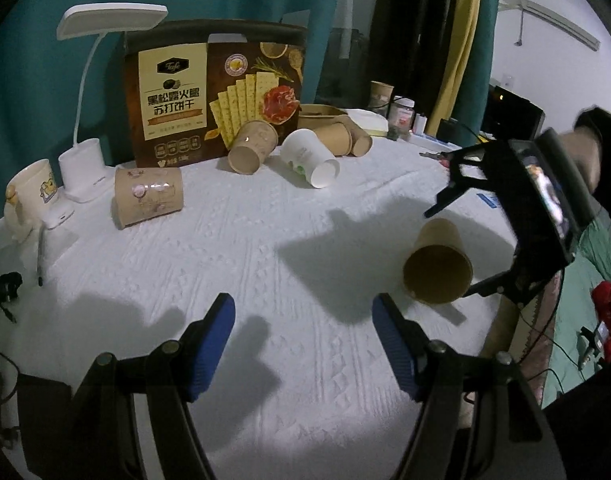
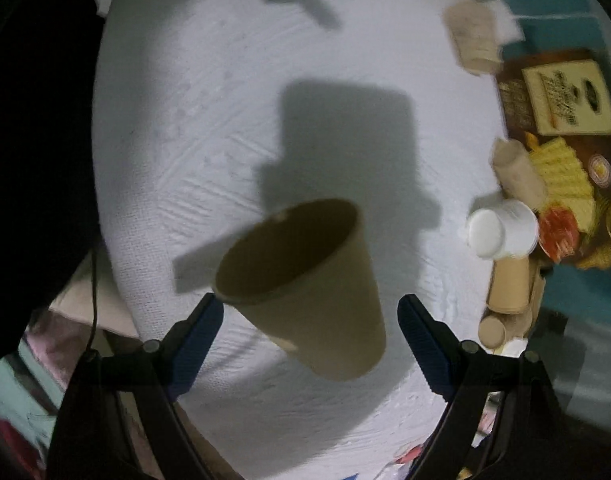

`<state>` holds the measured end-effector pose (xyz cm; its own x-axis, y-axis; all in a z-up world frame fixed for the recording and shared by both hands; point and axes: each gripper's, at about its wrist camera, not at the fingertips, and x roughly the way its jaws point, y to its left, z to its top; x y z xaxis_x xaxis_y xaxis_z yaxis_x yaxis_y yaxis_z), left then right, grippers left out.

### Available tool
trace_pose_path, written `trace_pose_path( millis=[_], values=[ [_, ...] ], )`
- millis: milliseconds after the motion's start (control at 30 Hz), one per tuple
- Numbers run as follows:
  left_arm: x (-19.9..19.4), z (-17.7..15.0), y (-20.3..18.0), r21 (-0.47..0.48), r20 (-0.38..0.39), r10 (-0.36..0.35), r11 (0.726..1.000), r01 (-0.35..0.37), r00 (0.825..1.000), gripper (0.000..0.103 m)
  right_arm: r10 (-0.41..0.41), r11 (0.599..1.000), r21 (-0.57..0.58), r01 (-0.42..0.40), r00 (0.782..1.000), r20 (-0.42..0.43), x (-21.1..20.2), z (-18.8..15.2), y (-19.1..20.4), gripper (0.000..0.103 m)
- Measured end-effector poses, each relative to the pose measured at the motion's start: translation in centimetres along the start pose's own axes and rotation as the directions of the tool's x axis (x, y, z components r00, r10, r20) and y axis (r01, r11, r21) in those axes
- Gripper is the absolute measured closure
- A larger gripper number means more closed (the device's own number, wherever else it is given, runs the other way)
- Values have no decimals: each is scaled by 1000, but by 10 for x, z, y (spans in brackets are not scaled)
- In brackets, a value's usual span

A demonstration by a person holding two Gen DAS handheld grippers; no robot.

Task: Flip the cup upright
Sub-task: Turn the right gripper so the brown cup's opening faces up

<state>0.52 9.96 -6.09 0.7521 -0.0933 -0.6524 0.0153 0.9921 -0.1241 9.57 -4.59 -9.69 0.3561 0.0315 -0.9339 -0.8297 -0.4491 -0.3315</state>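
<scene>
A plain brown paper cup [image 1: 439, 266] lies on its side on the white cloth near the table's right edge, its mouth facing my left camera. In the right wrist view the same cup [image 2: 305, 288] lies between the jaws, which stand wide and do not touch it. My right gripper [image 2: 310, 308] is open; it shows in the left wrist view [image 1: 451, 252] straddling the cup from the right. My left gripper [image 1: 303, 312] is open and empty over the bare cloth, left of the cup.
Several more cups lie on their sides at the back: a patterned brown one [image 1: 149, 196], a brown one [image 1: 252, 147], a white one [image 1: 310, 158]. Behind them stand a cracker box [image 1: 215, 92], a white desk lamp [image 1: 85, 160] and a mug [image 1: 33, 192]. The table edge [image 1: 501, 320] is just right of the cup.
</scene>
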Motion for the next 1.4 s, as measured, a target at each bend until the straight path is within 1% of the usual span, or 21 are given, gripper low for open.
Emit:
trace_pose_path(
  millis=[67, 100, 133, 167, 267, 400, 533, 600, 667, 733, 800, 833, 867, 900, 967, 1033, 1133, 1200, 1300, 1333, 1400],
  values=[
    [0, -1, -2, 7, 12, -15, 1000, 15, 1000, 32, 14, 999, -32, -15, 1000, -21, 4, 7, 0, 16],
    [-2, -2, -3, 12, 23, -27, 1000, 27, 999, 32, 23, 999, -43, -24, 999, -29, 6, 9, -1, 20],
    [-2, -2, -3, 15, 28, -37, 999, 37, 999, 32, 35, 998, -57, -37, 999, -41, 7, 13, -1, 28],
    [-2, -2, -5, 16, 30, -42, 999, 41, 999, 32, 37, 997, -69, -41, 998, -54, 9, 16, -1, 30],
    [-3, -4, -4, 14, 33, -51, 999, 51, 998, 32, 53, 996, -74, -58, 996, -70, 11, 20, -4, 33],
    [-3, -7, 3, -10, 31, -54, 998, 54, 998, 32, 59, 998, -16, -60, 997, -48, 8, 19, -15, 35],
    [-7, -8, 10, -36, 56, -52, 998, 54, 997, 32, 53, 991, 119, -55, 998, 26, -4, 11, -36, 35],
    [-11, -8, 13, -48, 72, -49, 997, 53, 996, 32, 44, 976, 212, -60, 996, 80, -12, 3, -47, 35],
    [-13, -7, 15, -55, 85, -42, 997, 47, 995, 32, 31, 940, 332, -83, 987, 160, -22, -8, -60, 35],
    [-15, -7, 16, -58, 103, -29, 998, 35, 994, 32, 7, 892, 437, -112, 972, 236, -29, -20, -70, 35],
    [-17, -6, 16, -64, 118, -23, 997, 31, 993, 32, -37, 821, 551, -150, 949, 313, -30, -34, -77, 35],
    [-17, -5, 16, -67, 122, -21, 997, 30, 992, 32, -57, 792, 588, -163, 939, 338, -30, -40, -78, 35],
    [-17, -4, 16, -69, 125, -19, 997, 27, 992, 31, -88, 752, 636, -177, 928, 362, -29, -47, -79, 35],
    [-16, -4, 16, -72, 127, -14, 997, 24, 992, 30, -114, 687, 694, -216, 911, 396, -27, -58, -79, 35],
    [-15, -2, 14, -75, 130, -7, 997, 17, 991, 28, -165, 611, 753, -244, 891, 423, -22, -71, -76, 35],
    [-13, -1, 12, -79, 130, -13, 997, 23, 991, 27, -220, 513, 809, -286, 868, 446, -17, -84, -68, 35],
    [-9, 2, 8, -80, 130, -25, 996, 35, 991, 27, -304, 374, 857, -353, 827, 474, -11, -103, -60, 35],
    [-8, 3, 4, -77, 130, -27, 996, 37, 991, 27, -356, 300, 872, -387, 803, 478, -7, -112, -53, 35],
    [-5, 6, -1, -72, 127, -26, 997, 35, 992, 26, -416, 179, 870, -459, 766, 490, 1, -126, -43, 35],
    [-4, 7, -3, -71, 125, -24, 997, 33, 992, 26, -428, 154, 866, -475, 758, 492, 3, -128, -41, 35],
    [-1, 8, -6, -69, 116, -22, 997, 30, 993, 26, -446, 122, 864, -489, 750, 488, 6, -133, -37, 35]
  ],
)
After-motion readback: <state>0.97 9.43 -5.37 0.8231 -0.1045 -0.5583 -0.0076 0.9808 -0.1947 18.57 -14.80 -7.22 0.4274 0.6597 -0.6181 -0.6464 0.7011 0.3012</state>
